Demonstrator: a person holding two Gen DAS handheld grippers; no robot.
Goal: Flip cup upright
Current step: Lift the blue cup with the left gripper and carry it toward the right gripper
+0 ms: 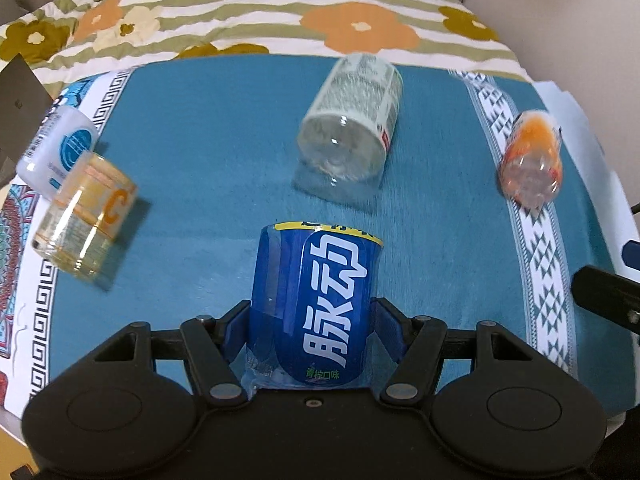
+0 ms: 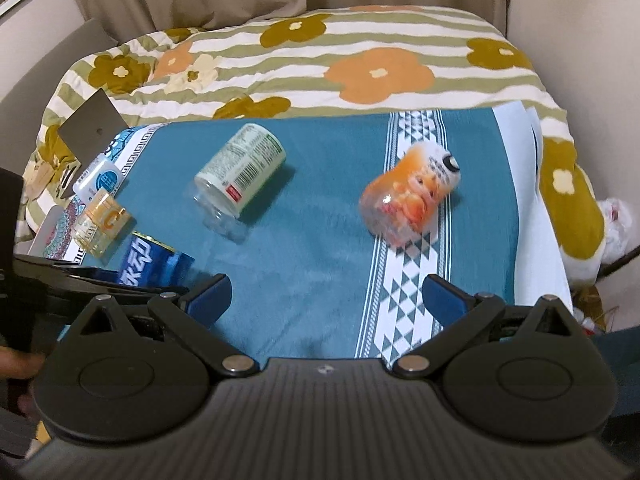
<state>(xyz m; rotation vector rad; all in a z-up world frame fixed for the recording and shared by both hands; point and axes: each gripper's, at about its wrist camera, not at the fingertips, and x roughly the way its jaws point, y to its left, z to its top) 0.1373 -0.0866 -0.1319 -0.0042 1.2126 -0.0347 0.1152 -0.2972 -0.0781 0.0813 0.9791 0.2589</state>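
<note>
- On the far left of the teal cloth (image 1: 208,168), at its patterned border, a white cup with a blue round logo (image 1: 60,148) lies tipped; touching it on the near side, a clear cup with an orange C label (image 1: 86,216) lies on its side.
- Centre, close to the left-wrist camera: the left gripper (image 1: 312,322) is clamped on a blue-labelled cup with white Chinese characters (image 1: 316,304), one blue pad on each flank; whether its open end is the far one I cannot tell.
- Beyond it, well apart, a clear cup with a pale green printed label (image 1: 352,128) lies on its side.
- Further right, on the white triangle-patterned stripe (image 2: 404,280), an orange-printed clear cup (image 2: 412,196) lies on its side.
- Right gripper (image 2: 328,300): fingers spread wide over the cloth, holding nothing.
- Behind the cloth: a striped floral quilt (image 2: 320,48).
</note>
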